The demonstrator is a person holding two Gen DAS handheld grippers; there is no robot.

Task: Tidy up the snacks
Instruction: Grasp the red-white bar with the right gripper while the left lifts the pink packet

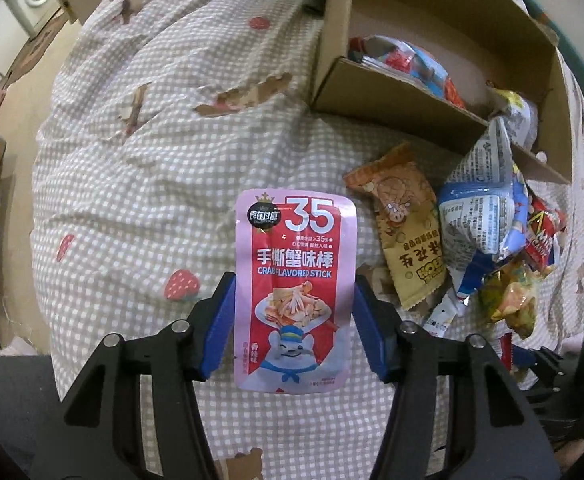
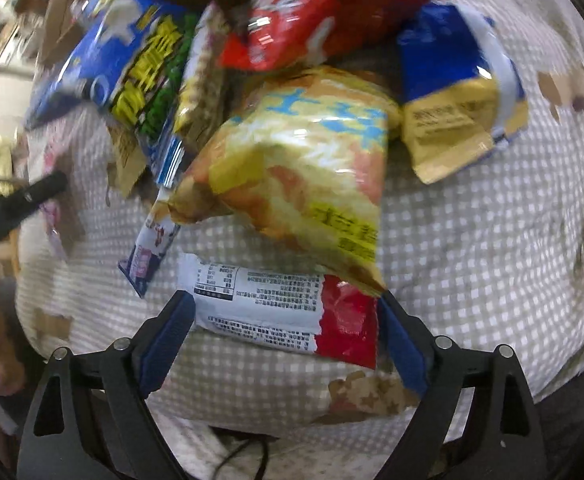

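Observation:
My left gripper is shut on a pink and red crab-flavored stick pouch, its blue pads pressed on both sides, held upright above the checked bedspread. A cardboard box with dividers lies at the upper right, with a few packets inside. My right gripper is open, its fingers on either side of a white and red packet lying on the bedspread, under a yellow chip bag.
A pile of snack bags lies by the box: an orange packet and a blue and white bag. In the right wrist view a red bag, a blue bag and a blue and tan bag lie behind.

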